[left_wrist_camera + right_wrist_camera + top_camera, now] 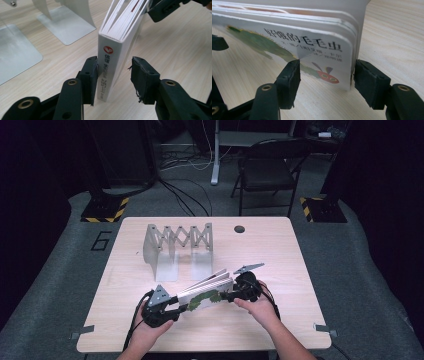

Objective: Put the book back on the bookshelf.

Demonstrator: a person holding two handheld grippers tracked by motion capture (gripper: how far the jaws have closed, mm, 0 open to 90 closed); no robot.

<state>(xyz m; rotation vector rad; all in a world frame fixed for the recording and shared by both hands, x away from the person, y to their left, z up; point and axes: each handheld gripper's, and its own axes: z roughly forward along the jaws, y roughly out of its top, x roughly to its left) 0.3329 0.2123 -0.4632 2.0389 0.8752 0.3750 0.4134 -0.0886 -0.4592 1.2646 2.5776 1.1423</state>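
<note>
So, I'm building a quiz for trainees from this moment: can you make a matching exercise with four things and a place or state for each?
Things:
1. board book
2. metal book rack
3. left gripper
4. folding chair

Places or states:
A. on the floor beyond the table's far edge
B. jaws either side of the spine end
C. held between both grippers, caterpillar cover toward the person
D. on the table behind the book, nothing in it

Pairs: 1-C, 2-D, 3-B, 4-A
</note>
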